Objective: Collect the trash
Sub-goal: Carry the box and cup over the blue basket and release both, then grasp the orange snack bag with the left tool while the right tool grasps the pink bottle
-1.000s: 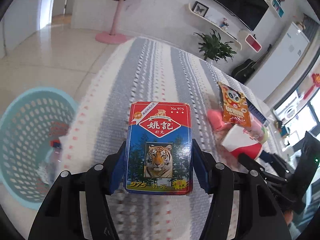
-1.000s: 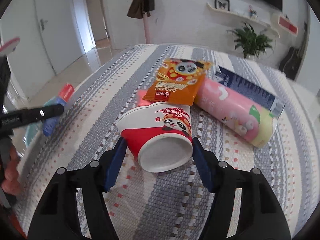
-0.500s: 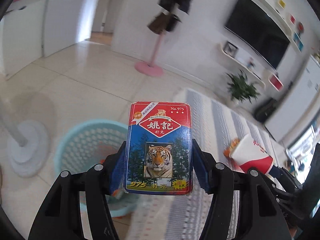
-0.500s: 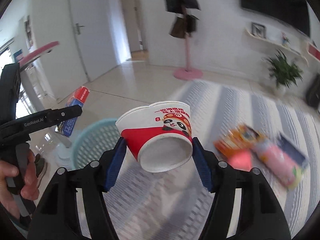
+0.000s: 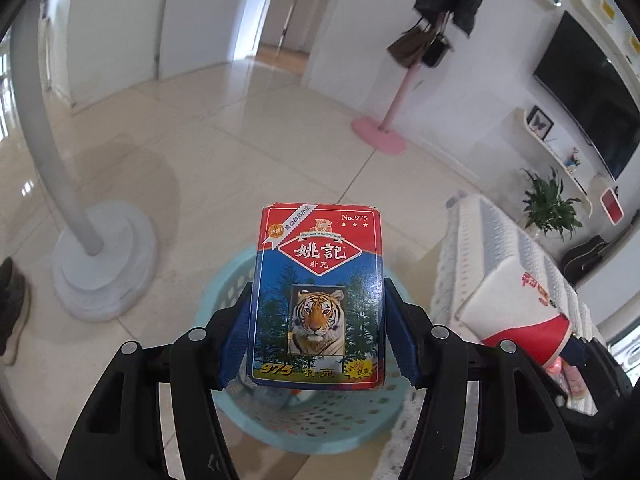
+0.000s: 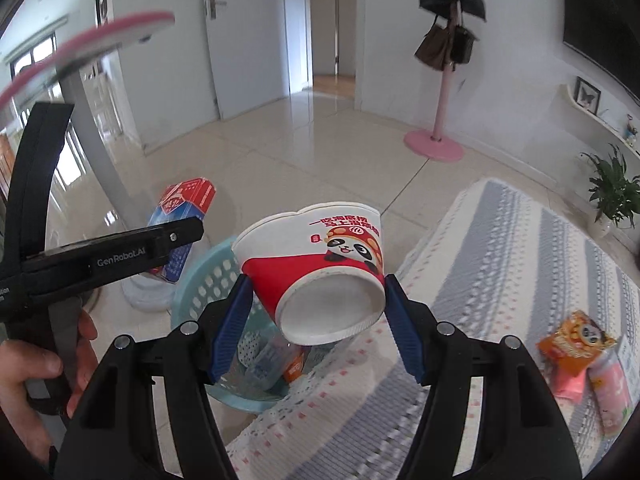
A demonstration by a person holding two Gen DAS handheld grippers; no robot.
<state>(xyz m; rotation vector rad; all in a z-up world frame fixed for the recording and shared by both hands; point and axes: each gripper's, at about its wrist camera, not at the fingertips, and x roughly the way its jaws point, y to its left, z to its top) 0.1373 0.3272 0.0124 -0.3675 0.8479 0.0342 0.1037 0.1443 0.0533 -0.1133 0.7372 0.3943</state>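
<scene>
Card box (image 5: 318, 300) clamped in left tongs (image 5: 318, 344), paper cup (image 6: 320, 276) in right tongs (image 6: 318, 320), above basket (image 6: 200, 280).

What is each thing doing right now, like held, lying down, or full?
Card box: upright, clamped in left tongs.
Paper cup: tipped on its side, clamped in right tongs.
Basket: on the floor, open, some trash inside.
Orange snack bag: lying on the striped cloth.
Pink tube: lying beside the bag.
</scene>
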